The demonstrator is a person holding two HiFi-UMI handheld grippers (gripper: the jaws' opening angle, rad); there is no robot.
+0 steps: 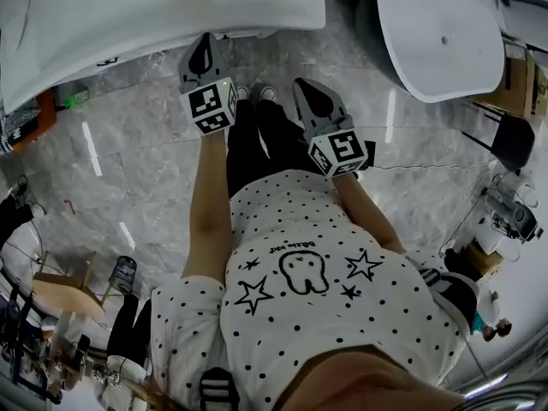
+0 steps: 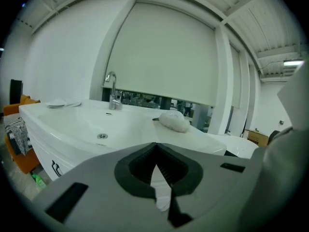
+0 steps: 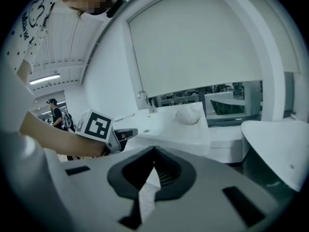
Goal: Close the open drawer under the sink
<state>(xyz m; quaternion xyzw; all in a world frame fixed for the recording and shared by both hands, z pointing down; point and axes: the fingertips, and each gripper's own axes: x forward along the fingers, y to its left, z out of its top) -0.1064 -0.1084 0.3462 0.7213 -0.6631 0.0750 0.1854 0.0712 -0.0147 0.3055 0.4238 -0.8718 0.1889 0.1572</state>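
Head view was taken up mostly by the grey marble floor [image 1: 128, 161], on which the person was seen standing before a white sink [image 1: 171, 15]; a second white basin [image 1: 437, 41] was set well apart to the right. The drawer [image 2: 46, 153] was found under the sink, as the glossy white front below the bowl, shown best in the left gripper view. Whether it stood proud of the cabinet could not be settled: only a thin strip of it was shown under the rim from above. It was judged to be stiff and fairly light, carried on runners, with a smooth face on which pads might slip. A flat push on the front, near the middle and just beside the small dark handle [image 2: 55, 168], was thought the safest hold, so that the drawer would not be skewed. A tap [image 2: 112, 88] and a crumpled white cloth [image 2: 174, 121] were seen on top of the sink. The left gripper [image 1: 204, 50] and the right gripper [image 1: 310, 92] were held before the body, apart from the sink. The fingers of each were pressed together, with nothing pinched between them
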